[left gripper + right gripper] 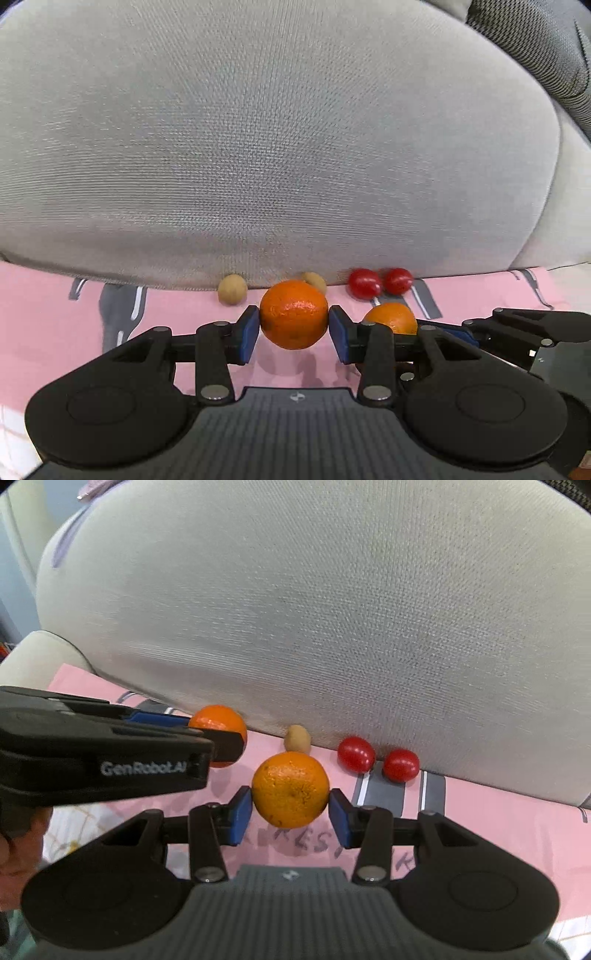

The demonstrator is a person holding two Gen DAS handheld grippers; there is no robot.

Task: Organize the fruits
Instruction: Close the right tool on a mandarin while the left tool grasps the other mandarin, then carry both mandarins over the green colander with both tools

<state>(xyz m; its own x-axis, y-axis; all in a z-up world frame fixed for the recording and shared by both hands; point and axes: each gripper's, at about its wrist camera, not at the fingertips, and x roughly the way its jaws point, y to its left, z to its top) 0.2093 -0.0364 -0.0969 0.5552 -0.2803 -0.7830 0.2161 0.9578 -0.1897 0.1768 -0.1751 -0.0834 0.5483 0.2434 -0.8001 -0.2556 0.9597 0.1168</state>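
Note:
My left gripper (pixel 294 325) is shut on a dark orange tangerine (pixel 294 314), held just above the pink cloth (pixel 177 306). My right gripper (pixel 290 805) is shut on a lighter orange tangerine (pixel 290 789); it shows in the left wrist view (pixel 392 317) too. The left gripper and its tangerine (pixel 218 723) appear at the left of the right wrist view. Two beige longans (pixel 232 289) (pixel 314 281) and two red cherry tomatoes (pixel 365 283) (pixel 398 280) lie along the cushion's base.
A large grey cushion (pixel 280 140) rises right behind the fruits. The pink cloth has grey printed shapes (pixel 397 788) and handwriting. A hand (pixel 20 849) holds the left gripper at the left edge.

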